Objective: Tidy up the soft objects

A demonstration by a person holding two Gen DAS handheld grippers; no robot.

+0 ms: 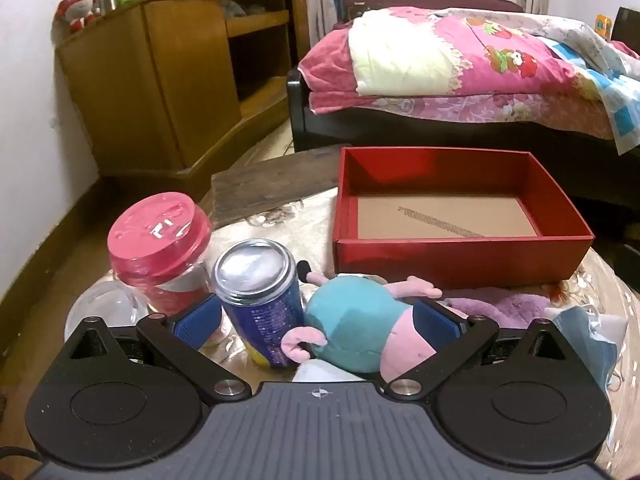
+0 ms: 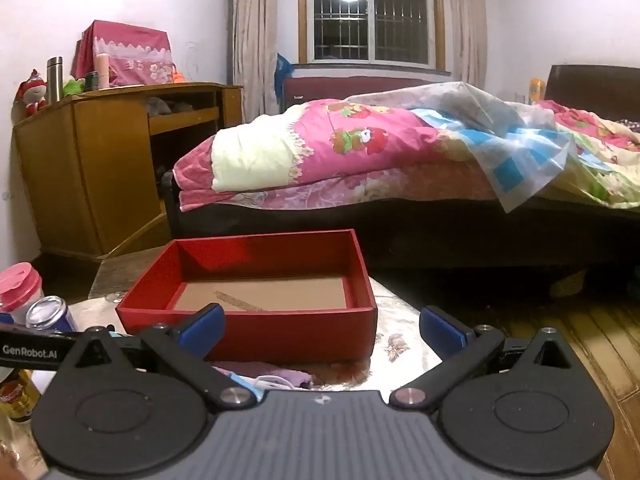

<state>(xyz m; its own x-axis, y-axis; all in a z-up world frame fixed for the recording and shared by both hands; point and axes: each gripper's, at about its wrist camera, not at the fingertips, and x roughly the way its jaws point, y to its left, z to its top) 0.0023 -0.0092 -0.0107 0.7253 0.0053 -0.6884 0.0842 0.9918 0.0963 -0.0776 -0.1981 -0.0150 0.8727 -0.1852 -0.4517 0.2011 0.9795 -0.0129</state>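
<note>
A plush pig toy (image 1: 360, 328) in a teal dress lies on the table between the wide-open jaws of my left gripper (image 1: 316, 320), beside a blue drink can (image 1: 262, 304) that also stands between the pads. An open red box (image 1: 460, 256) with a bare cardboard floor stands just behind; it also shows in the right wrist view (image 2: 256, 324). A purple cloth (image 1: 500, 308) and a blue face mask (image 1: 592, 340) lie to the right of the toy. My right gripper (image 2: 320, 326) is open and empty, hovering in front of the box over the cloth (image 2: 280, 374).
A clear jar with a pink lid (image 1: 160, 252) stands left of the can. A wooden cabinet (image 1: 168, 80) is at the back left and a bed with pink bedding (image 1: 480, 68) behind the table. A coffee jar (image 2: 16, 400) sits at the right view's left edge.
</note>
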